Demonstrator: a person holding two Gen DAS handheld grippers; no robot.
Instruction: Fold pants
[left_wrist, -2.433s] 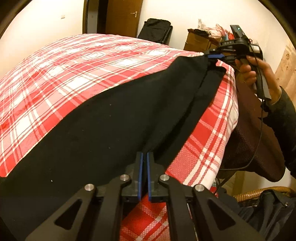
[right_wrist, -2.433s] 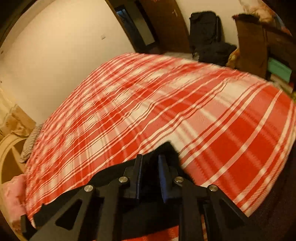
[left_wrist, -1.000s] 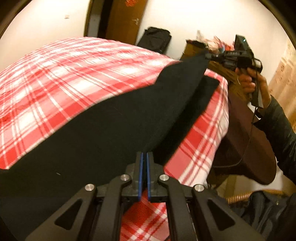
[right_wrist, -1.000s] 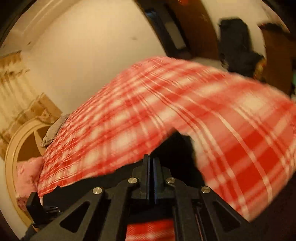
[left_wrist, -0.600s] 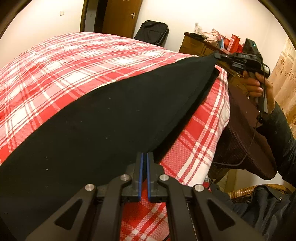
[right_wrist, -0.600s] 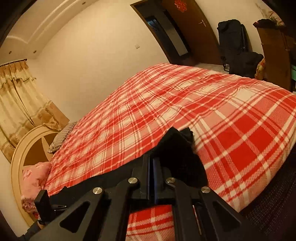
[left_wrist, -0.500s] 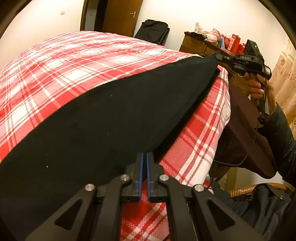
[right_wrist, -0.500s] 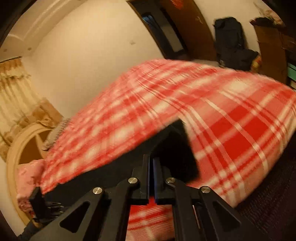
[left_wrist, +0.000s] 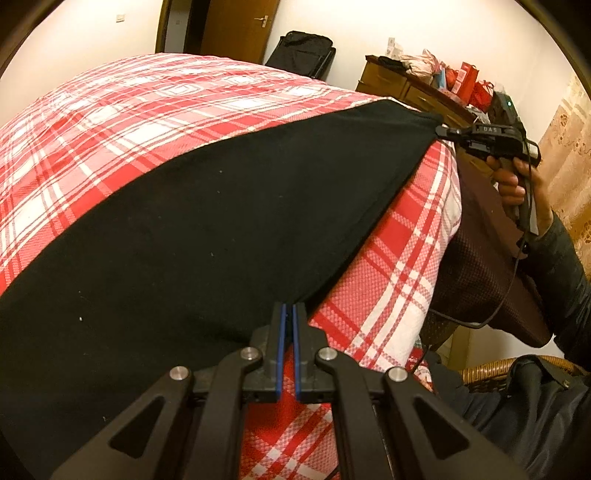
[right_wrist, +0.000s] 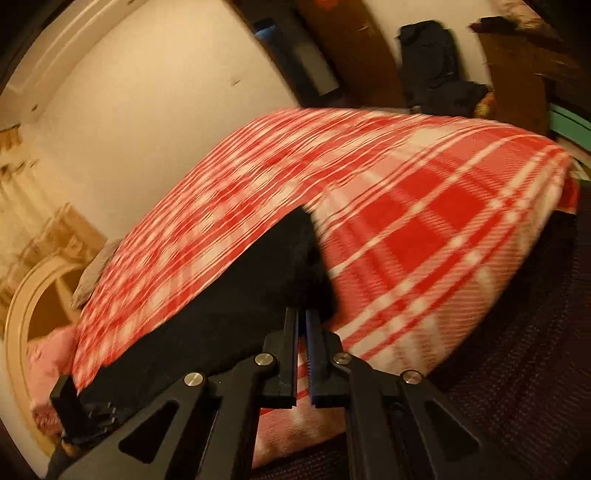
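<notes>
Now, pants: black, spread flat over the plaid bed, filling the centre and lower left of the left view; the near edge runs taut from bottom centre to upper right.
Left gripper: bottom centre, fingers pressed together on the near corner of the cloth.
Right gripper: bottom centre of its own blurred view, pinching the far corner; in the left view it sits at upper right, held by the hand.
Handling: likely light, soft and limp, so it sags wherever unsupported; the knit looks grippy rather than slick, not fragile.
Where to hold: corners and hem edges, kept under tension so both layers stay aligned.
Risk: a slack edge could droop off the bed side.
</notes>
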